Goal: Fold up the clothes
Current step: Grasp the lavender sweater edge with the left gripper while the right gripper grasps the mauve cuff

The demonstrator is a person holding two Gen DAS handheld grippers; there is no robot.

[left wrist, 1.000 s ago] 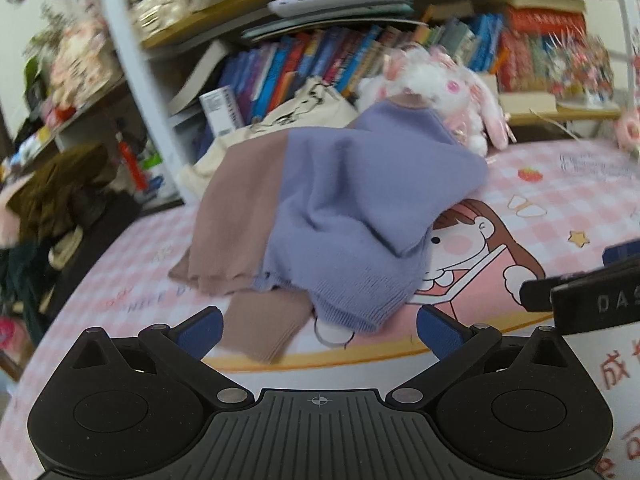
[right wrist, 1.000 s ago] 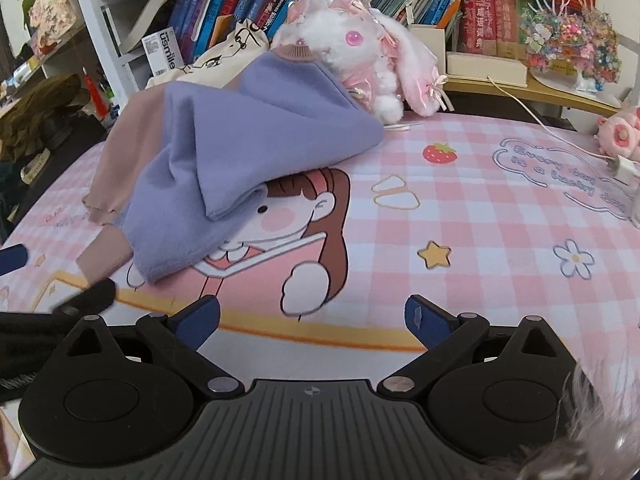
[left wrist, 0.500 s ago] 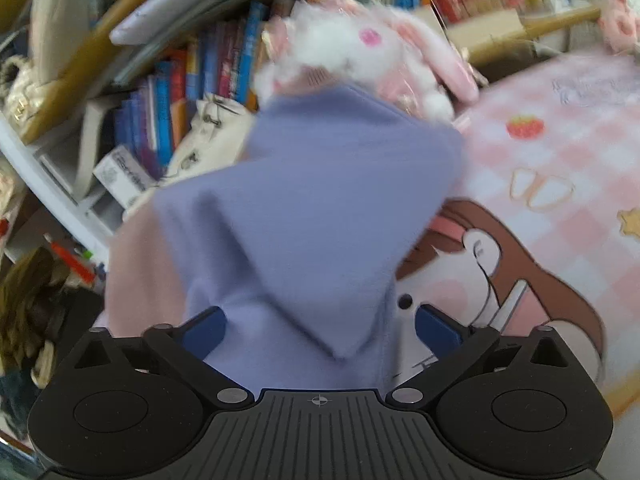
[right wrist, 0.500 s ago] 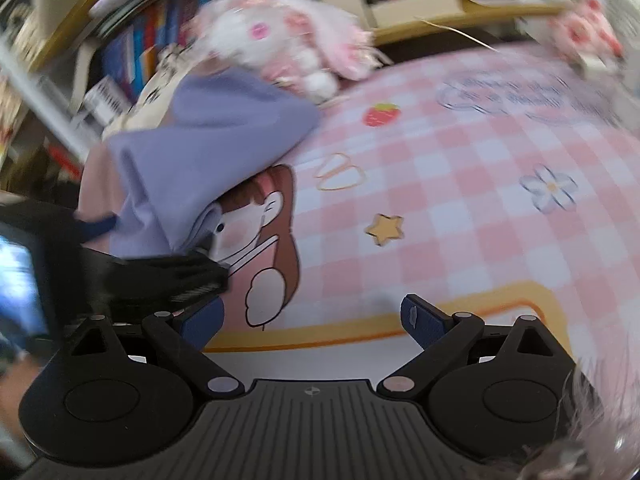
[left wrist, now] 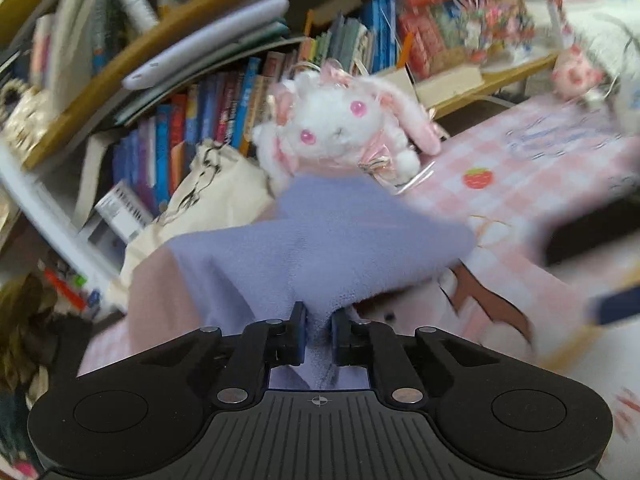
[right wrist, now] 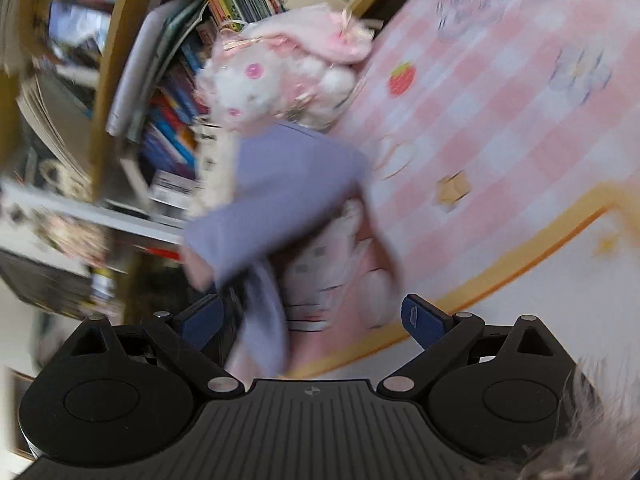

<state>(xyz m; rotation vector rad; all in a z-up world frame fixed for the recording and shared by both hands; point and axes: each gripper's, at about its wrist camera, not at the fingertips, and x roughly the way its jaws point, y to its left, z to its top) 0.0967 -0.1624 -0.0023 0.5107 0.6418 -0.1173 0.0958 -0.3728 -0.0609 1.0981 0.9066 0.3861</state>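
Left gripper closing, pads pinching the lilac-and-mauve sweater on the pink checked desk; right gripper gapes wide, holding nothing.

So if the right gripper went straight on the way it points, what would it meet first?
Probably the lavender sweater hanging just ahead of the open right gripper, with the pink checked tablecloth behind; blur leaves depth uncertain.
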